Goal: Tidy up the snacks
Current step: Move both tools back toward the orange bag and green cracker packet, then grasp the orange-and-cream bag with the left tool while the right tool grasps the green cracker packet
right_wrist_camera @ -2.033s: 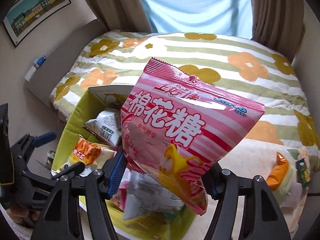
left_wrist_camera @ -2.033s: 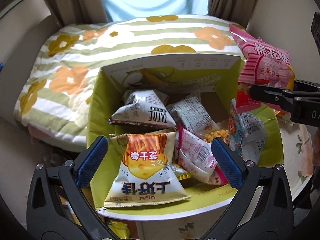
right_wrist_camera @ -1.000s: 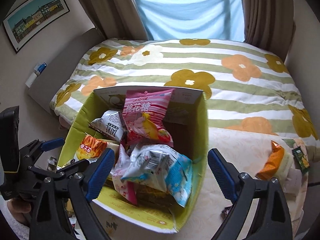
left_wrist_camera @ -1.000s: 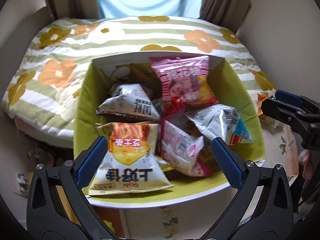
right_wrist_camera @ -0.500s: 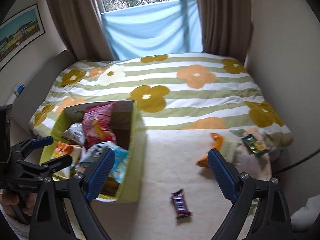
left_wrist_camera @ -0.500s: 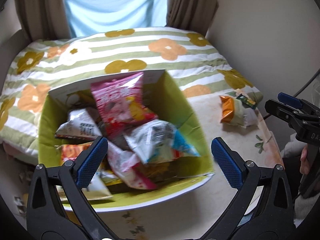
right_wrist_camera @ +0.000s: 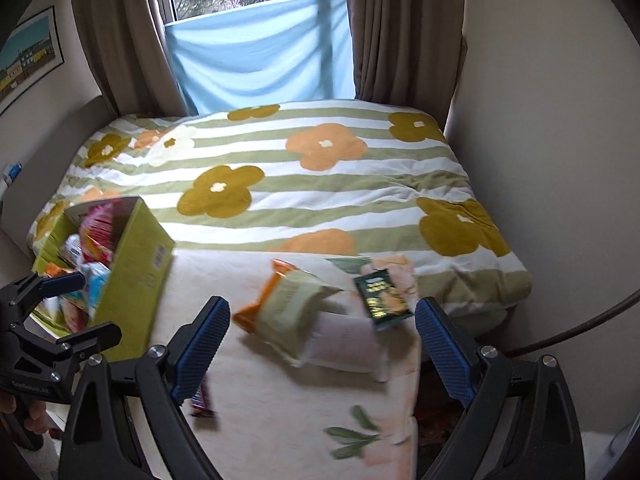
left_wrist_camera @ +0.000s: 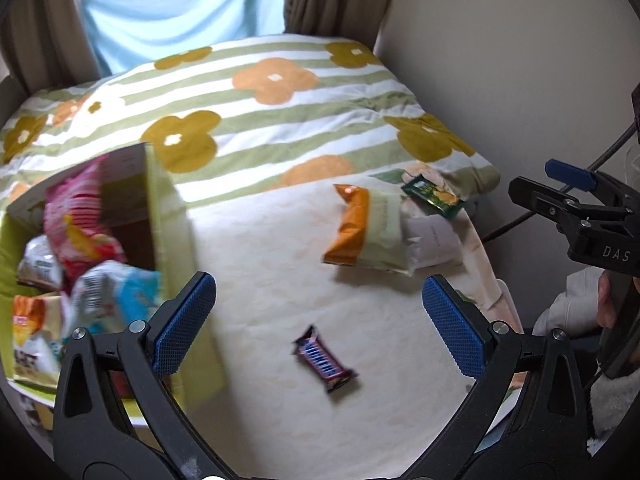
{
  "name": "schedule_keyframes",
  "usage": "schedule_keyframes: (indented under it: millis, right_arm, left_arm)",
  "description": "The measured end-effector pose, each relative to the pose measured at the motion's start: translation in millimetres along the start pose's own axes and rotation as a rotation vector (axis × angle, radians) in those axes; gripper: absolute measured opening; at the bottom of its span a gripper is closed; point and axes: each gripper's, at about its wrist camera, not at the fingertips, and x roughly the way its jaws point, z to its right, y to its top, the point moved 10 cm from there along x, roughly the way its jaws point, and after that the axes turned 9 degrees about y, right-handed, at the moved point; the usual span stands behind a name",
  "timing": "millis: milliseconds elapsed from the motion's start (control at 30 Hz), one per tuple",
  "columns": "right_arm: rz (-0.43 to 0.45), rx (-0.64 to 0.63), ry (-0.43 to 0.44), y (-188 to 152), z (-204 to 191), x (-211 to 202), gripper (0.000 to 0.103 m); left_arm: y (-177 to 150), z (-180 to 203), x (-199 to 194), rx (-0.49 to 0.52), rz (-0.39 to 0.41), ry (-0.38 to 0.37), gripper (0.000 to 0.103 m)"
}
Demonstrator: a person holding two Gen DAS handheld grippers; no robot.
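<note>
The box [right_wrist_camera: 136, 264] is yellow-green cardboard, open-topped, standing at the left edge of the cream cloth. It holds several packets: a pink bag [left_wrist_camera: 80, 216] leaning upright against the inner wall, a white-and-blue bag [left_wrist_camera: 116, 292] in front of it, and an orange-and-white bag [left_wrist_camera: 28, 320] at the near corner. Outside the box, an orange-and-pale-green bag [left_wrist_camera: 364, 232] lies flat on the cloth. A small dark green packet [left_wrist_camera: 434, 196] rests just beside it. A dark candy bar [left_wrist_camera: 324, 360] lies apart, nearer the camera, set diagonally.
</note>
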Motion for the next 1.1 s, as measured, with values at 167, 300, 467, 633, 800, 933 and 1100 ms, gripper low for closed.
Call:
schedule_keyframes:
  millis: [167,300,467,633,800,933,1100]
  right_arm:
    - [-0.061,-0.026,0.029,-13.9,31.7,24.9,0.092]
    - [-0.103,-0.018,0.043,-24.5,47.0,43.9,0.092]
    - [-0.146,-0.009,0.048,-30.7,57.0,65.1,0.092]
    - [-0.185,0.015,0.046,-36.2,65.6,83.1,0.092]
    - [-0.217,0.03,0.05,-37.5,73.3,107.0,0.092]
    - [-0.247,0.043,0.054,-39.8,77.1,126.4,0.092]
    - [-0.265,0.028,0.051,-40.7,78.5,139.7,0.092]
  left_arm:
    - [5.9,40.7,37.1,0.035,-0.051,0.032,0.103]
    - [11.8,59.0,63.5,0.051,-0.094,0.039,0.103]
    - [18.0,69.8,99.0,0.072,-0.148,0.039,0.103]
    - [20.4,72.9,136.3,0.075,-0.205,0.033,0.102]
    - [18.7,75.2,155.8,0.104,-0.223,0.025,0.102]
    - [18.4,76.8,167.7,0.131,-0.23,0.018,0.097]
    - [16.1,80.4,176.1,0.145,-0.242,-0.025,0.086]
